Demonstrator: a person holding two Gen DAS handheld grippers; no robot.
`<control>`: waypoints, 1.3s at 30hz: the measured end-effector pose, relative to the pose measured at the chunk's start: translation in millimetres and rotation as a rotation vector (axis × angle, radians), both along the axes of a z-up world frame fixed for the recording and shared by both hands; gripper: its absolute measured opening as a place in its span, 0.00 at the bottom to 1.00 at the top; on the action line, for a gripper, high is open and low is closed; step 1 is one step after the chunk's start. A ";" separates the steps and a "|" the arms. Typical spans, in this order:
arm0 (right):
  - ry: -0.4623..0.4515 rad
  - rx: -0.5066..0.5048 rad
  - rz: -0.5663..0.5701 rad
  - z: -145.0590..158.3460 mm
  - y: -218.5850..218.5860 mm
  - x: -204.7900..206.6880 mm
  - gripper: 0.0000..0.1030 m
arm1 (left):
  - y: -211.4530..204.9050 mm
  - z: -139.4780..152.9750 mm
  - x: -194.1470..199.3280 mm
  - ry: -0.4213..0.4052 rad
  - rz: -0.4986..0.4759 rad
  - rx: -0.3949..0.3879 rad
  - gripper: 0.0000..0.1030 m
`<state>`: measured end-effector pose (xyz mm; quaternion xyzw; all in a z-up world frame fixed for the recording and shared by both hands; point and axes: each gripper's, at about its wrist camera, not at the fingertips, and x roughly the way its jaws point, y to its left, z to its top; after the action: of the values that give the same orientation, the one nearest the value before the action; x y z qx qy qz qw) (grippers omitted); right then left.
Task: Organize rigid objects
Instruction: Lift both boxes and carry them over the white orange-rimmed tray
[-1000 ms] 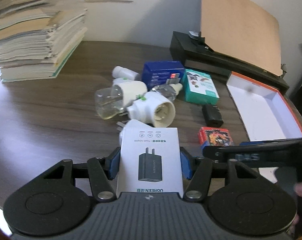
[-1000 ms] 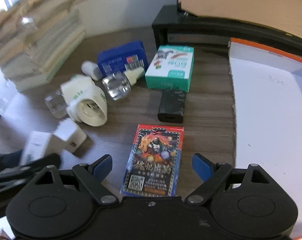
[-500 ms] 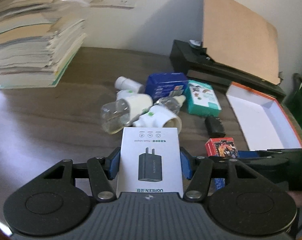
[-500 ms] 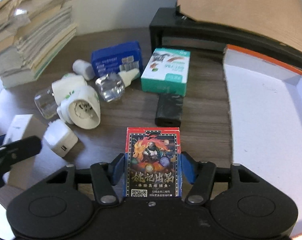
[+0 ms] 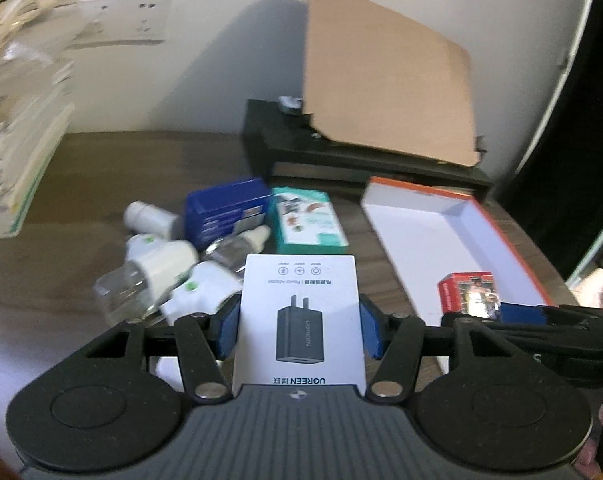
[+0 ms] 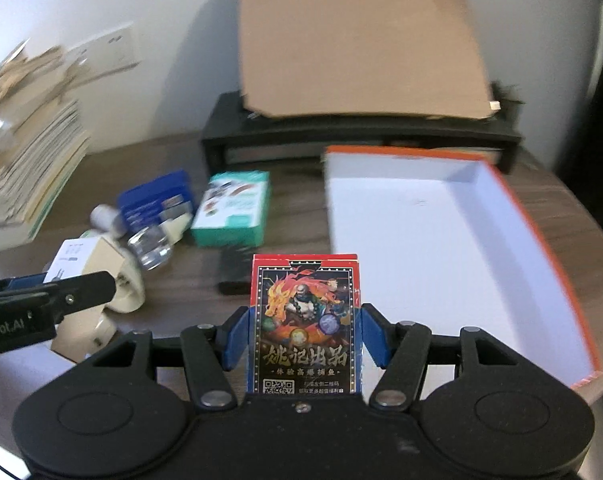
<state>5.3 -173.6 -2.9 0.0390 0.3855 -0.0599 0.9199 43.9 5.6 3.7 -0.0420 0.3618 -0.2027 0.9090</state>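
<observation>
My left gripper (image 5: 299, 320) is shut on a white power adapter box (image 5: 299, 292), held above the wooden table. My right gripper (image 6: 304, 332) is shut on a red playing-card box (image 6: 304, 312), blue pads pressing both its sides. In the left wrist view the card box (image 5: 467, 294) hangs over the near end of the orange-rimmed white tray (image 5: 433, 240). From the right wrist, the tray (image 6: 441, 240) lies ahead to the right, with the left gripper (image 6: 61, 284) and its white box (image 6: 75, 258) at the left.
On the table lie a blue box (image 5: 225, 212), a teal box (image 5: 307, 222), white plug-in vaporisers with clear bottles (image 5: 161, 264), a black charger (image 6: 233, 272) and a white charger cube (image 6: 89, 332). A black stand (image 5: 341, 156) bearing cardboard is behind; a paper stack (image 5: 13, 140) is left.
The right gripper closed on the card box and lifted it off the table towards the tray. The left gripper rose and tilted up with the white box.
</observation>
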 end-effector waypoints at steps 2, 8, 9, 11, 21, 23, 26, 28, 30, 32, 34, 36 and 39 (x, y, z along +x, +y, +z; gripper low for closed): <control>-0.012 -0.008 -0.032 5.5 -7.8 -6.0 0.69 | -4.9 0.6 1.8 -0.003 -0.023 -0.015 0.57; -0.040 -0.011 -0.112 16.9 -39.6 -16.0 0.69 | -25.4 2.2 4.2 -0.008 -0.083 -0.029 0.58; -0.044 -0.010 -0.119 17.7 -44.2 -15.0 0.69 | -29.0 2.5 5.1 -0.010 -0.087 -0.027 0.58; -0.052 -0.008 -0.123 19.2 -54.8 -12.1 0.69 | -34.4 3.1 8.7 -0.009 -0.086 -0.028 0.58; -0.056 -0.016 -0.032 19.2 -118.5 30.1 0.69 | -95.9 5.5 32.4 0.003 -0.034 -0.024 0.58; -0.057 -0.017 -0.019 17.8 -131.8 38.4 0.69 | -112.3 5.3 37.0 0.001 -0.031 -0.007 0.58; -0.060 -0.006 0.000 16.1 -152.7 50.0 0.69 | -136.9 4.3 47.1 0.014 -0.020 0.004 0.58; -0.059 -0.003 0.009 14.7 -165.3 58.3 0.69 | -153.3 3.9 53.4 0.018 -0.015 0.014 0.58; -0.064 0.003 0.016 13.6 -177.1 66.1 0.69 | -168.9 4.0 60.1 0.018 -0.010 0.022 0.58; -0.069 0.006 0.029 12.2 -185.8 72.6 0.69 | -183.4 3.9 66.6 0.014 -0.005 0.028 0.58; -0.073 0.006 0.042 11.0 -192.8 78.2 0.69 | -194.6 3.1 71.0 0.015 -0.002 0.028 0.58; -0.077 0.010 0.050 9.9 -198.3 83.3 0.69 | -202.6 1.8 73.9 0.017 0.003 0.030 0.58; -0.073 0.014 0.062 7.7 -205.6 91.5 0.69 | -211.5 -0.5 77.0 0.026 0.006 0.035 0.58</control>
<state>96.8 -379.1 4.8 0.0355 0.3530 -0.0271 0.9346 120.9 -205.9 3.3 -0.0298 0.3771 -0.1932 0.9053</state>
